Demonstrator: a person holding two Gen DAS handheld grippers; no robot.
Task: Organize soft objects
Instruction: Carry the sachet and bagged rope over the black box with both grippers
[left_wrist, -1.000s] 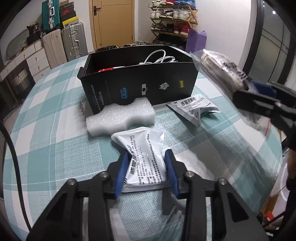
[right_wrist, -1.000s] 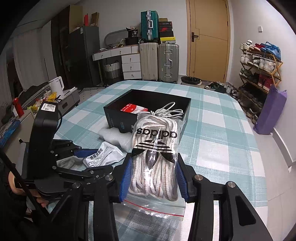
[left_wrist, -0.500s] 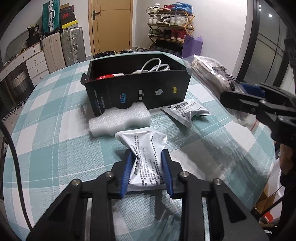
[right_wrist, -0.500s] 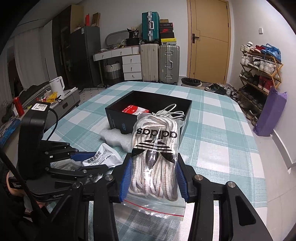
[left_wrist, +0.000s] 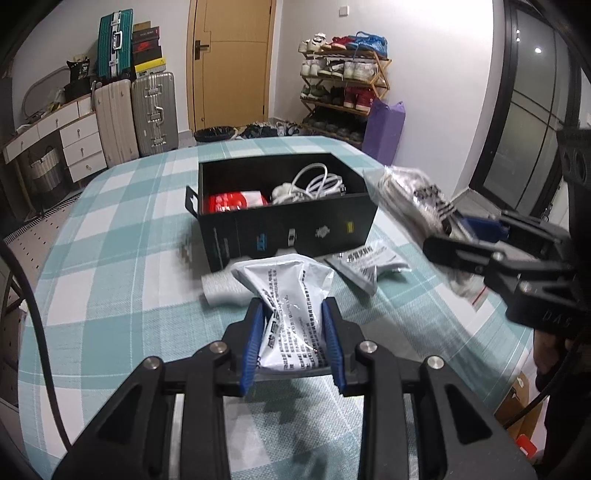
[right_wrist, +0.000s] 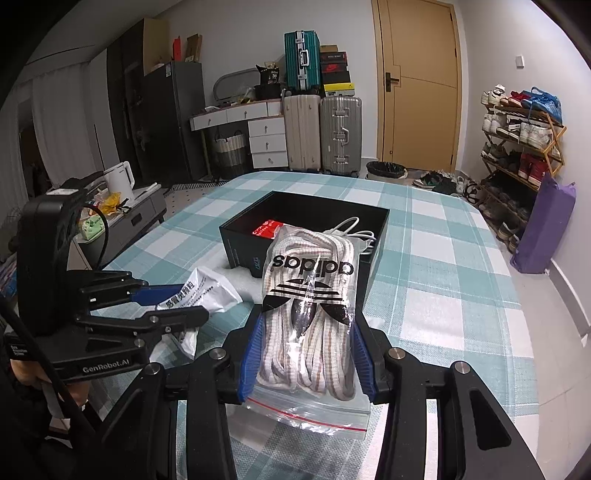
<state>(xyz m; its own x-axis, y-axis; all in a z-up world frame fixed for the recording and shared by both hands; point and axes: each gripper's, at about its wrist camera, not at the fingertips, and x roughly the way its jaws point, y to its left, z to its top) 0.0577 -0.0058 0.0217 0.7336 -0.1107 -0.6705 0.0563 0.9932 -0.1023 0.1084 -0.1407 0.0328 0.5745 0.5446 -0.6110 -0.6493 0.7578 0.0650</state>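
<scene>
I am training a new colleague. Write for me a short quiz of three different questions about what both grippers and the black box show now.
1. True or false: the left gripper is shut on a white printed packet.
2. What does the right gripper hold: A) foam block, B) clear bag of laces, C) cable?
3. Name one thing lying inside the black box.

Key: 1 true. 2 B. 3 the white cable or the red packet.

Dim, even indoor light, soft shadows, fisheye bending and dark corners, slight motion blur in the left view.
</scene>
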